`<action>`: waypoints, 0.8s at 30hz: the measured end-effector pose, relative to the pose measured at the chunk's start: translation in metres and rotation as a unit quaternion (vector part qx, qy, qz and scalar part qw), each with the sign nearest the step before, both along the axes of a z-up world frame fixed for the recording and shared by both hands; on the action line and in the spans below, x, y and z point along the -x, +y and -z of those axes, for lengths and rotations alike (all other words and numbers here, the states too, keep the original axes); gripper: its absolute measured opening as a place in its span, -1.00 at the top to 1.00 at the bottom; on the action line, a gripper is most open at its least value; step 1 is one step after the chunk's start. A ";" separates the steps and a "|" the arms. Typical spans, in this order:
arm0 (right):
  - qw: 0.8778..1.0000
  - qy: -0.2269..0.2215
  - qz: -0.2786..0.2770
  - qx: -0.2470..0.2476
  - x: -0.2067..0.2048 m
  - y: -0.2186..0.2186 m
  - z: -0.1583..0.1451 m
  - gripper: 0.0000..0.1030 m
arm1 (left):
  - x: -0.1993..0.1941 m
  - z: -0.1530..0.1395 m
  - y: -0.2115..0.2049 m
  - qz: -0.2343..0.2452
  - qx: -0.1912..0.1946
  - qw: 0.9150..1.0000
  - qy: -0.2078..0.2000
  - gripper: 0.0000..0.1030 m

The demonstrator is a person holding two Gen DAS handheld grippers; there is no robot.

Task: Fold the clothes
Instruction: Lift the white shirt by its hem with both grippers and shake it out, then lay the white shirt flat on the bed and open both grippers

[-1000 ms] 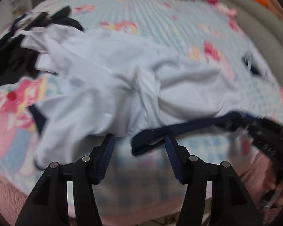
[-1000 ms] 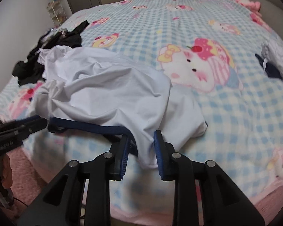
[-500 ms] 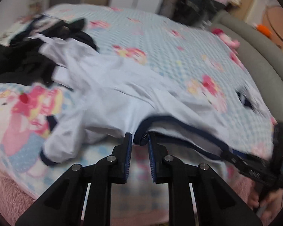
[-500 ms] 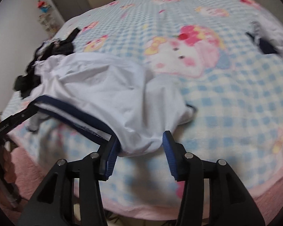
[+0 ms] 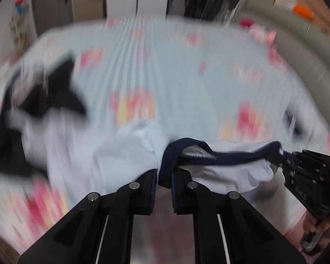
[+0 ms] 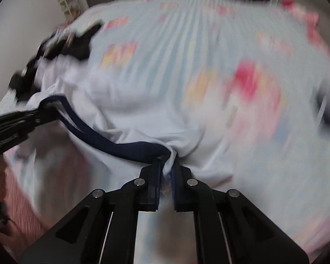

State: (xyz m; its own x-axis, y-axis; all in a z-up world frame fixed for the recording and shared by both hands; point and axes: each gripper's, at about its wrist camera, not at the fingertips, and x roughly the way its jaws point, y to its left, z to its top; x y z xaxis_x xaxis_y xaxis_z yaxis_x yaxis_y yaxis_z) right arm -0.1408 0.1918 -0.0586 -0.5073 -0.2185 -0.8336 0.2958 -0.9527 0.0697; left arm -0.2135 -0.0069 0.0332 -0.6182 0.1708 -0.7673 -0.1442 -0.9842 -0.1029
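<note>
A white garment (image 5: 94, 154) (image 6: 143, 110) with a navy blue band (image 5: 231, 154) (image 6: 112, 143) along its edge hangs lifted above the near side of the bed. My left gripper (image 5: 164, 176) is shut on the navy band at one end. My right gripper (image 6: 167, 167) is shut on the band and white cloth at the other end. The band stretches between the two. In the left wrist view the right gripper (image 5: 297, 162) shows at the right; in the right wrist view the left gripper (image 6: 22, 118) shows at the left. Both views are blurred by motion.
The bed carries a blue checked blanket (image 5: 176, 70) (image 6: 187, 44) with pink cartoon prints. Dark clothes (image 5: 44, 101) (image 6: 72, 46) lie piled at the left. A grey padded bed surround (image 5: 308, 50) curves along the right. A small dark item (image 6: 323, 107) lies at the right.
Both grippers have closed on the garment's navy band and lifted it up and toward the near edge of the bed. The cloth rose off the blanket with them.
</note>
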 end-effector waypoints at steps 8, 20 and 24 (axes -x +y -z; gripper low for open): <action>0.983 0.175 0.042 0.040 -0.008 0.018 -0.143 0.89 | -0.006 -0.273 -0.003 0.011 -0.020 0.969 0.244 0.78; 0.986 0.124 0.096 0.047 -0.036 0.032 -0.078 0.89 | -0.049 0.083 -0.016 -0.016 -0.034 0.996 -0.083 0.77; 0.992 -0.039 0.114 0.025 -0.054 0.037 0.066 0.89 | -0.078 0.164 -0.017 -0.052 -0.045 0.987 -0.144 0.76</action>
